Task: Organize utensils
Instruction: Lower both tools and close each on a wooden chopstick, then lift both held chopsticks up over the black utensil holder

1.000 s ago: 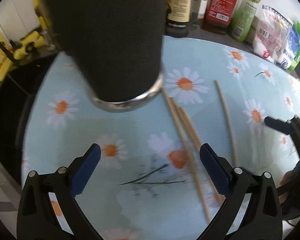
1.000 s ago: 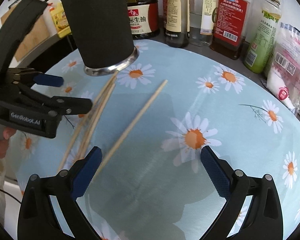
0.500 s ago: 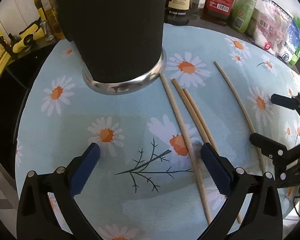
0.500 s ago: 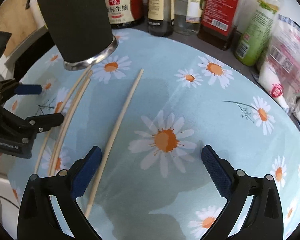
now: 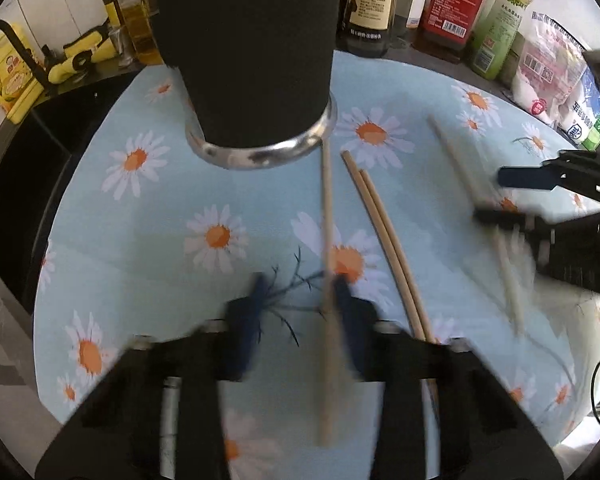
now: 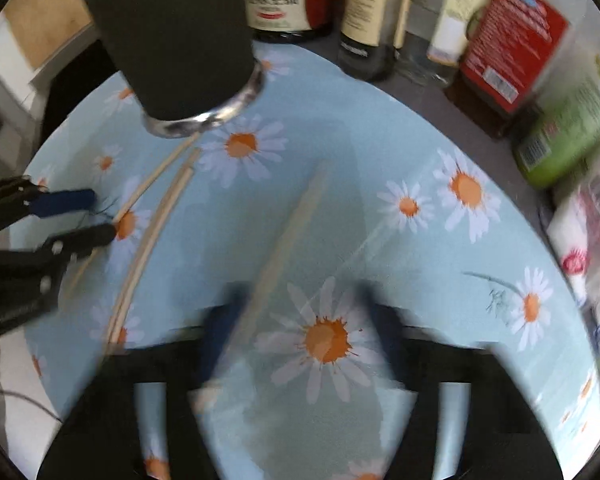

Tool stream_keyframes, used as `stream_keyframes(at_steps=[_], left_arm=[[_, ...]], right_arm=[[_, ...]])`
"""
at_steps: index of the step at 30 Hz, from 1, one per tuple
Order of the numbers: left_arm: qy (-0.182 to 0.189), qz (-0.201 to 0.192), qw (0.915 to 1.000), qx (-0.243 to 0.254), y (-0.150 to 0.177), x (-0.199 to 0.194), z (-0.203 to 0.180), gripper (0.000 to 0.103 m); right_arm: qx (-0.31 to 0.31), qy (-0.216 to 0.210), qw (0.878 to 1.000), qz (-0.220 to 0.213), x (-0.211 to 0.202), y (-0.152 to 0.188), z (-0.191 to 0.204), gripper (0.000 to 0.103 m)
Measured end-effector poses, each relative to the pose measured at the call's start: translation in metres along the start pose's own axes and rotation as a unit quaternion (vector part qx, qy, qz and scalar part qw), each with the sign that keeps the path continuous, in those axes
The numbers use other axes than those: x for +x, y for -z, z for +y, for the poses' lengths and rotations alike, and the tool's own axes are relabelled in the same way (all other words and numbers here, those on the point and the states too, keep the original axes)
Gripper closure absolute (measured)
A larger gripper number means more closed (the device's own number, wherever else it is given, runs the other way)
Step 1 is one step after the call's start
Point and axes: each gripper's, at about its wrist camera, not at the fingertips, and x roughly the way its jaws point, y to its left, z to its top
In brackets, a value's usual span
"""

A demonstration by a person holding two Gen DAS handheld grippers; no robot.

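Four wooden chopsticks lie on the daisy-print cloth [image 5: 148, 248] covering the desk, in front of a tall black holder [image 5: 248, 48] w/ a metal ring at its base, which stands toward the desk's far edge.

Left gripper [image 5: 298, 300]: blurred, jaws closing. One chopstick [image 5: 326, 240] runs between the blue pads, close against the right pad; the left pad is apart from it, so no clamp yet. That stick's far tip reaches the holder's metal ring; its near end runs past the jaws toward the desk's near edge.

Just right of it, a pair of chopsticks [image 5: 384, 240] lie side by side, touching along their length, outside the left jaws and angled from near the holder down toward the near edge.

Right gripper [image 6: 300, 312]: also blurred, jaws closing. The fourth chopstick [image 6: 288, 236] lies apart from the other three, further toward the desk's right side. It passes between the jaws, hard by the left pad; whether that pad touches it can't be told thru the blur. The right pad is well clear. In the left wrist view the same gripper's two fingers straddle this stick w/ a visible gap.

Behind the cloth, along the back edge, stand sauce bottles [image 5: 456, 4] and, at the far right corner, food packets [image 5: 548, 68].
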Motion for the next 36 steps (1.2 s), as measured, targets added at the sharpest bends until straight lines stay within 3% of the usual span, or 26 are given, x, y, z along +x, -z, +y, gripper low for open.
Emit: stream_keyframes(at_steps=[1, 2, 9, 18, 28, 33, 36], left_arm=[[0.007, 0.008, 0.9999, -0.006, -0.003, 0.003, -0.004, 0.095], [0.013, 0.014, 0.9997, -0.015, -0.004, 0.005, -0.006, 0.098], [-0.014, 0.021, 0.9987, -0.045, 0.014, -0.002, -0.007, 0.098], [-0.055, 0.021, 0.9962, -0.064, 0.033, -0.035, 0.024, 0.098], [-0.086, -0.041, 0.9914, -0.089, 0.034, -0.092, 0.07, 0.098], [-0.103, -0.099, 0.9852, -0.095, 0.025, -0.126, 0.087, 0.098], [-0.092, -0.128, 0.9832, -0.092, 0.016, -0.144, 0.092, 0.098]], right_arm=[[-0.003, -0.001, 1.0, 0.005, -0.001, 0.0, -0.003, 0.096], [-0.006, -0.005, 1.0, 0.004, -0.001, 0.0, -0.007, 0.098], [0.009, -0.068, 0.997, -0.016, -0.011, 0.013, -0.034, 0.098], [-0.002, -0.093, 0.993, -0.066, -0.05, -0.007, -0.021, 0.098], [-0.017, -0.11, 0.984, -0.136, -0.096, -0.052, 0.013, 0.098], [-0.021, -0.103, 0.981, -0.164, -0.114, -0.066, 0.026, 0.097], [-0.019, -0.108, 0.977, -0.181, -0.126, -0.066, 0.033, 0.096]])
